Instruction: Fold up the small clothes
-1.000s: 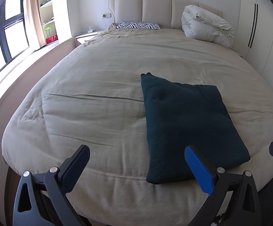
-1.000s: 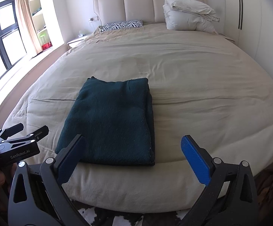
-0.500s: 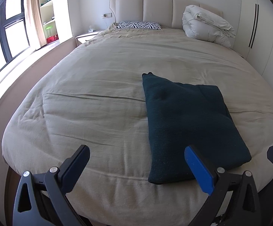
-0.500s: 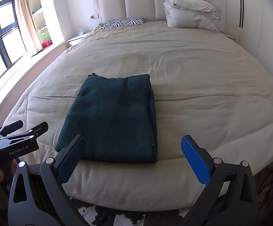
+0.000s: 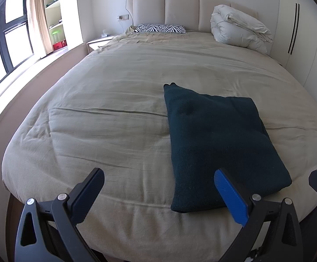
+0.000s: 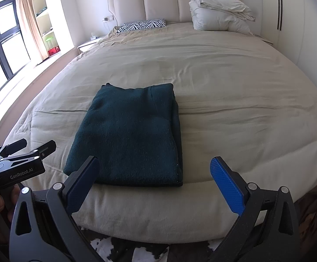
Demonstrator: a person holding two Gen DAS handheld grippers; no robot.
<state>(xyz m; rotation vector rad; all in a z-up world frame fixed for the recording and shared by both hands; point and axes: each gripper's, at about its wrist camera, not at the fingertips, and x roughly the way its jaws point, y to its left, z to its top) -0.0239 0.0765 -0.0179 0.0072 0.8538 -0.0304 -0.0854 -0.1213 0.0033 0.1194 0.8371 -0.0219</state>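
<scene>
A dark teal knit garment (image 5: 217, 139) lies folded into a flat rectangle near the foot of the beige bed (image 5: 114, 100). It also shows in the right wrist view (image 6: 132, 135). My left gripper (image 5: 158, 183) is open and empty, held back from the bed's foot edge, left of the garment. My right gripper (image 6: 154, 170) is open and empty, just short of the garment's near edge. The left gripper also shows at the left edge of the right wrist view (image 6: 30, 145).
A folded white duvet (image 5: 239, 29) and a zebra-print pillow (image 5: 160, 28) lie at the headboard. A nightstand (image 5: 98, 42) and windows stand at the left, wardrobe doors (image 5: 300, 32) at the right. A cowhide rug (image 6: 136, 251) lies on the floor below the bed's foot.
Both grippers have drifted slightly; the garment sits a little farther away in both views. Both stay open and empty. The garment has not moved on the bed.
</scene>
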